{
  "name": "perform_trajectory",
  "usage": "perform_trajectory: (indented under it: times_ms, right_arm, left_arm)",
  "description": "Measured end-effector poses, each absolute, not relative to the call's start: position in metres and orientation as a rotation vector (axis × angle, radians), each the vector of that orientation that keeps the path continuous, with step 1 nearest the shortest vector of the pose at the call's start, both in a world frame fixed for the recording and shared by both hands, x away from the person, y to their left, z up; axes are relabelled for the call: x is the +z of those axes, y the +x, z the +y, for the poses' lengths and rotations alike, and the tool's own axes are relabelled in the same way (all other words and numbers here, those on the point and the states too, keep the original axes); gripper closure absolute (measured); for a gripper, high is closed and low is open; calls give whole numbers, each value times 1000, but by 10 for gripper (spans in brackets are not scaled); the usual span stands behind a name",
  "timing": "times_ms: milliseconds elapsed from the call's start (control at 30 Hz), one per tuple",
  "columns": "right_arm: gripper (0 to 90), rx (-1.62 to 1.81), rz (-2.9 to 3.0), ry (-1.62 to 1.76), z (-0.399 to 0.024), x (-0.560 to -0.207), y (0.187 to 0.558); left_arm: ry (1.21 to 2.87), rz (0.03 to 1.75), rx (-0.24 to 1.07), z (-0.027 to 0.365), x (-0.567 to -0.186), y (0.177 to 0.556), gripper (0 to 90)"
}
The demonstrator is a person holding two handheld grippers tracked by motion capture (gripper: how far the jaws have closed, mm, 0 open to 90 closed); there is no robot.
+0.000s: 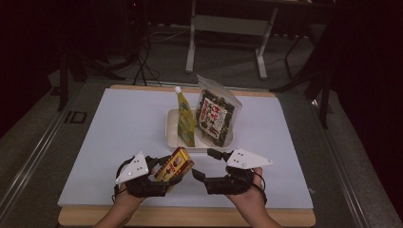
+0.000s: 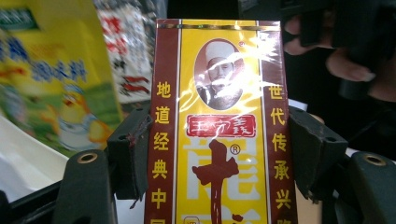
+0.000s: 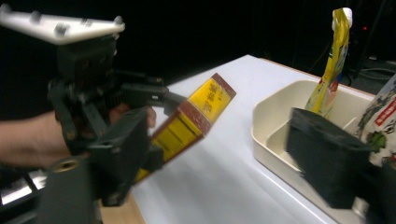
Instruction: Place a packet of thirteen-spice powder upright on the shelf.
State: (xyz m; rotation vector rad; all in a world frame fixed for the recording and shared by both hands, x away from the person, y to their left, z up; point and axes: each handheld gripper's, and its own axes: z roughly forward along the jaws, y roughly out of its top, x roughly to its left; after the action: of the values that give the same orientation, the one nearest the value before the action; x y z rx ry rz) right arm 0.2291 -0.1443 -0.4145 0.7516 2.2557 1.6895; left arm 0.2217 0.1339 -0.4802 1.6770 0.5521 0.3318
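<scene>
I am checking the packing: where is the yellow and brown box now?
In the high view, the box sits low, left of centre, clamped in the left gripper, just before the tray.

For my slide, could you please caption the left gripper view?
Left gripper clamps a yellow-and-maroon box, with a yellow pouch blurred behind.

You are working in dim light, with glare streaking the wrapped yellow box (image 2: 219,126) between the left gripper (image 2: 219,158) pads, while motion blur is smearing the right gripper's (image 3: 224,163) near surroundings.
</scene>
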Motion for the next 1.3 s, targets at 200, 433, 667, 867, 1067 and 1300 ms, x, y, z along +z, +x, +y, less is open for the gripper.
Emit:
perform_trajectory:
  times_ms: [200,433,667,867,1067,1300]
  right_arm:
    - [349,1761,2292,864,-131,-416,230]
    - [419,1883,2269,920,-114,-411,229]
    - [581,1921,2249,943,-99,-408,229]
    - [624,1946,2221,1022,-92,-408,232]
    - [672,1863,2205,1019,-83,-410,230]
    - [677,1802,2197,989,-75,-408,233]
  left_arm:
    - [1610,493,406,135,-478,216,325]
    - [1530,495,510,137,-476,210,324]
    - [1478,497,566,140,-476,206,321]
    - [1465,535,598,143,-478,207,319]
    - [1484,592,597,142,-481,210,293]
    - [1506,656,614,143,-477,213,152]
